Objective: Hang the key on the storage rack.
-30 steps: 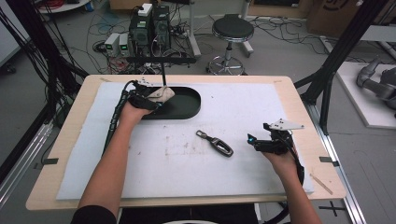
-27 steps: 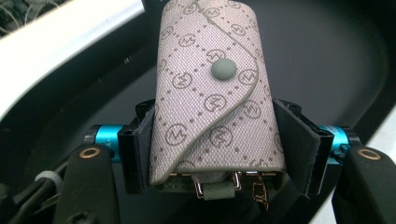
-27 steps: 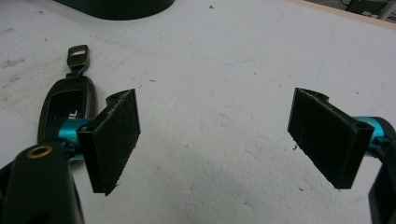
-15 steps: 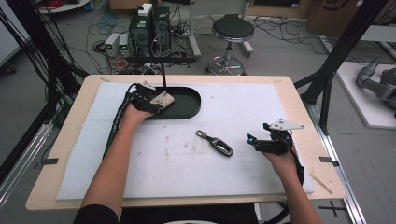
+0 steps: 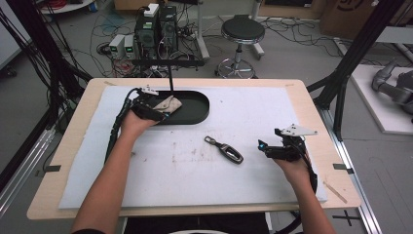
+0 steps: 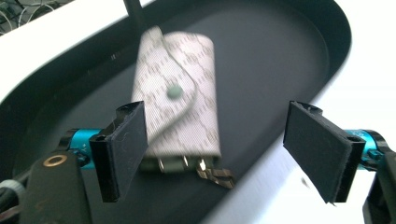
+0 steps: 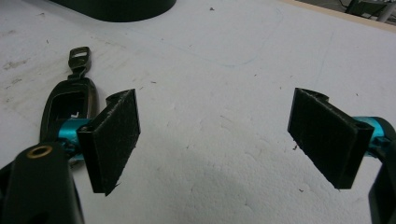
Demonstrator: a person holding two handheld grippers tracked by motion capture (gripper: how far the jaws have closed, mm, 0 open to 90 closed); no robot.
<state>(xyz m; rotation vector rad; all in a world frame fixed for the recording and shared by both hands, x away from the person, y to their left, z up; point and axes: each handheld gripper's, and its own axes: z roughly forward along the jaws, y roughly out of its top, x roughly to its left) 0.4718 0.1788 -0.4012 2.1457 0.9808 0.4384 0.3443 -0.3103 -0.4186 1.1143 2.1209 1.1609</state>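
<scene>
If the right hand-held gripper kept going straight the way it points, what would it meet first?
Probably the bare white table cover: the right hand-held gripper points at it with open jaws. The car key fob lies off to the left of that line.

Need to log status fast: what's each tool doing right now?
Left tool: jaws just opened, key pouch lying released in the black tray.
Right tool: open, empty.

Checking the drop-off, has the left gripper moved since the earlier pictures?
Yes. The left gripper has backed slightly toward the near-left rim of the black tray, its jaws just opening, leaving the key pouch in the tray.
</scene>
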